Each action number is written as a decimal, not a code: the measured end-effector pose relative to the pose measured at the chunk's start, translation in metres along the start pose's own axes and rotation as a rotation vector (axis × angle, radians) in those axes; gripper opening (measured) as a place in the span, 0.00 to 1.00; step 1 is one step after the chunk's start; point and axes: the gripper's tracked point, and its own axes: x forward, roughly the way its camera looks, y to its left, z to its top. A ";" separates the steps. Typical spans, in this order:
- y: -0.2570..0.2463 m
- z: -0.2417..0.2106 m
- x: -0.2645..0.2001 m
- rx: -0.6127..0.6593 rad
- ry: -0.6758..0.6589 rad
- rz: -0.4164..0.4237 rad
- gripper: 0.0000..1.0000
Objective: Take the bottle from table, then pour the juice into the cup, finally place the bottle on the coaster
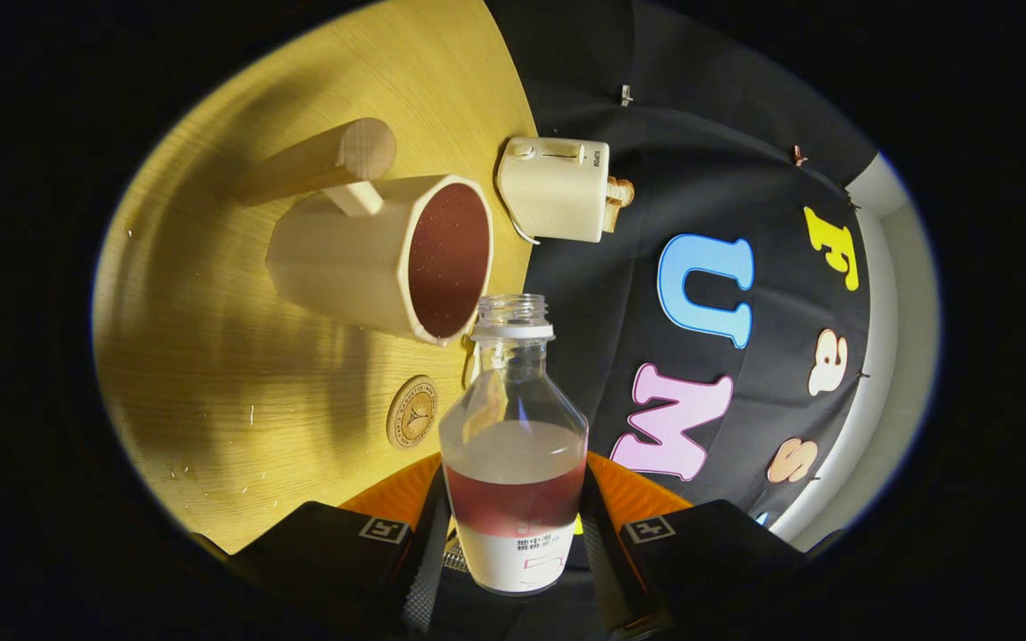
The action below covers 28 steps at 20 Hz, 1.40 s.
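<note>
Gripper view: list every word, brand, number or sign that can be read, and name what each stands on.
No text reads with certainty.
Cream toaster: small dark print, turned sideways, too small to read.
Clear plastic juice bottle, clamped in the tongs: dark characters on its white label, too blurred.
Round wooden coaster: lettering ringing an emblem, too small.
Cream cup: no text.
</note>
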 end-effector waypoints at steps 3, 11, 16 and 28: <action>-0.002 0.003 -0.004 -0.017 -0.010 0.000 0.72; -0.006 0.003 -0.001 -0.072 -0.047 -0.014 0.72; -0.008 0.001 0.001 -0.088 -0.054 -0.023 0.72; -0.016 -0.001 0.007 -0.142 -0.063 -0.036 0.72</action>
